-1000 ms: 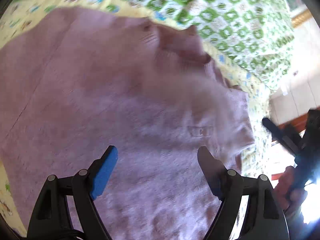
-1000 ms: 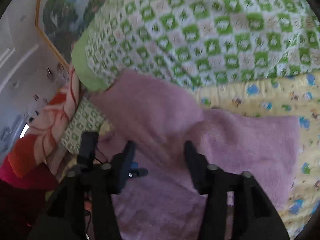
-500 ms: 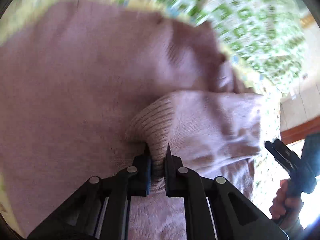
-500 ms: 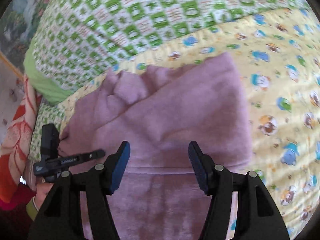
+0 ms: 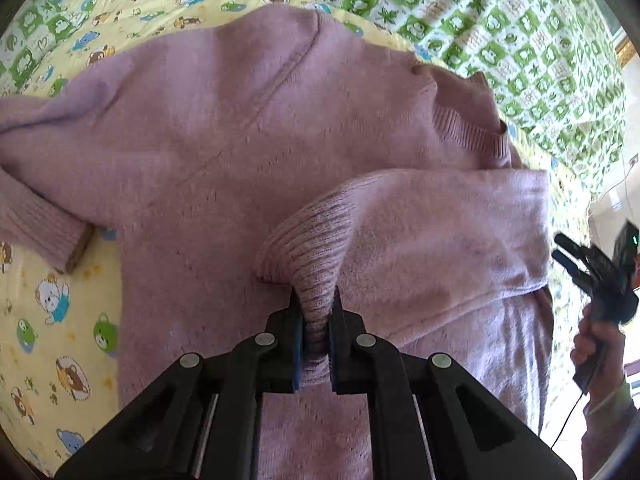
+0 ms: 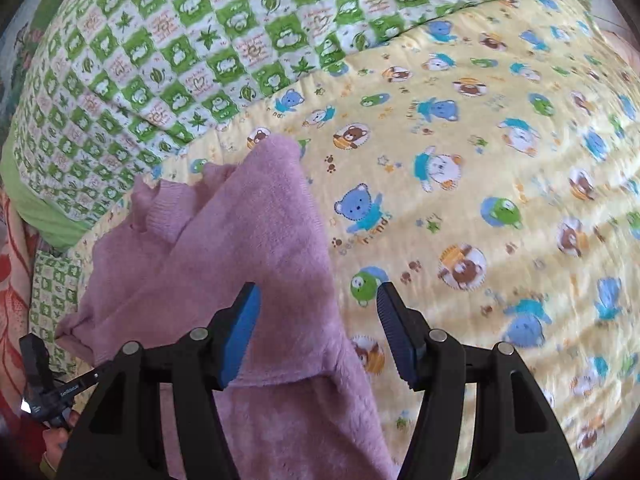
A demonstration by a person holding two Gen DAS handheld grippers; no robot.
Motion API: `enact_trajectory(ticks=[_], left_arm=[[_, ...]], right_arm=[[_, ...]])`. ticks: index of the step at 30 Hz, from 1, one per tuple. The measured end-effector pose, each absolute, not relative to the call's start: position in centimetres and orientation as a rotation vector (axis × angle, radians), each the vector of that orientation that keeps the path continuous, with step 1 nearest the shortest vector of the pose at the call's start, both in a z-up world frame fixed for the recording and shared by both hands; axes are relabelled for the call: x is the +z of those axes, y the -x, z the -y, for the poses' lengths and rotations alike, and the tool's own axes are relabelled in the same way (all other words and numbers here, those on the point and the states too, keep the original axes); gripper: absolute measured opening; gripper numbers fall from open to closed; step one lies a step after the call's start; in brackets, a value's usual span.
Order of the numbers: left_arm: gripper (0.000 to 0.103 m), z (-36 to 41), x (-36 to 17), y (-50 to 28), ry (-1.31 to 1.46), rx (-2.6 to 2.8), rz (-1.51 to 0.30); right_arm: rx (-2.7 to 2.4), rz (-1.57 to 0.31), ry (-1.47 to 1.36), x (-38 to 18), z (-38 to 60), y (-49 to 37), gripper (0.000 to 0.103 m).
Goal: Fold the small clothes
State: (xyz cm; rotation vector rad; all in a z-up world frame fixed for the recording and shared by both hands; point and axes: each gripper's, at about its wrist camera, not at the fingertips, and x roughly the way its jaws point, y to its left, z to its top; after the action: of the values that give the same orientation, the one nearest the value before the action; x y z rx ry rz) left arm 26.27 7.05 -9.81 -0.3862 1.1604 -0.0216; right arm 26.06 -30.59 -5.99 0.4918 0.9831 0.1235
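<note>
A small pink knitted sweater (image 5: 224, 128) lies spread on a yellow cartoon-print sheet (image 5: 52, 320). One sleeve is folded across the body, and my left gripper (image 5: 316, 308) is shut on its ribbed cuff (image 5: 316, 240). The other sleeve's cuff (image 5: 52, 236) lies flat at the left. In the right wrist view the sweater's (image 6: 248, 248) folded edge runs down the left, and my right gripper (image 6: 318, 300) hangs open above that edge with nothing between its pads. The right gripper (image 5: 596, 280) also shows at the far right of the left wrist view, held by a hand.
A green-and-white checked quilt (image 6: 180, 48) is bunched along the far side of the bed. The yellow sheet (image 6: 500, 200) stretches out to the right of the sweater. The other gripper (image 6: 44, 384) and a hand show at the lower left of the right wrist view.
My left gripper went from open over the sweater to shut on the sleeve cuff and carried it across the body. The right gripper, still open, swung rightward and down to the sweater's edge.
</note>
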Motion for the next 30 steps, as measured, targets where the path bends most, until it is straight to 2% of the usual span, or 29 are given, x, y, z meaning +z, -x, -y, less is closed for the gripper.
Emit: enact_trajectory(ticks=[6,10,14,15,16,17,18,22,24,30], left_arm=[[0.008,-8.1,-11.3,-24.5,0.385,0.036,-1.192],[0.008,-8.8,-12.1,-23.7,0.466,0.065,-1.194],[0.008,-8.0,-11.4,-24.3,0.44,0.041,-1.187],[0.008,-7.5,-11.1,-24.6,0.422,0.033,-1.184],[0.008,-7.0,-10.6,-25.0,0.412,0.023,-1.178],[0.008,-6.7,-10.1,-25.3,0.412,0.014,-1.17],[0.008,-6.4,-9.5,-25.7,0.414,0.006,-1.157],[0.008,-5.3,-6.1,-26.9,0.407,-0.061,-1.077],[0.008,-4.2,-6.0,-27.8,0.365,-0.075,-1.079],[0.008,-3.4,-9.2,-29.8,0.328,-0.065,-1.162]], right_arm=[[0.132,-1.028,-0.521,-8.3,30.6,-30.9,0.062],[0.152,-1.023,-0.52,-8.0,30.0,-31.9,0.073],[0.175,-1.012,-0.518,-8.0,29.8,-31.8,0.074],[0.196,-1.003,-0.522,-8.1,29.7,-31.7,0.065],[0.231,-1.007,-0.527,-8.1,29.5,-31.8,0.034],[0.265,-1.024,-0.531,-8.2,29.3,-31.9,0.015],[0.256,-1.019,-0.506,-7.6,29.3,-31.8,0.008],[0.186,-0.858,-0.496,-2.1,32.3,-30.6,0.007],[0.137,-0.823,-0.482,-0.9,33.8,-30.5,0.007],[0.063,-0.92,-0.367,-4.5,33.5,-31.7,0.007]])
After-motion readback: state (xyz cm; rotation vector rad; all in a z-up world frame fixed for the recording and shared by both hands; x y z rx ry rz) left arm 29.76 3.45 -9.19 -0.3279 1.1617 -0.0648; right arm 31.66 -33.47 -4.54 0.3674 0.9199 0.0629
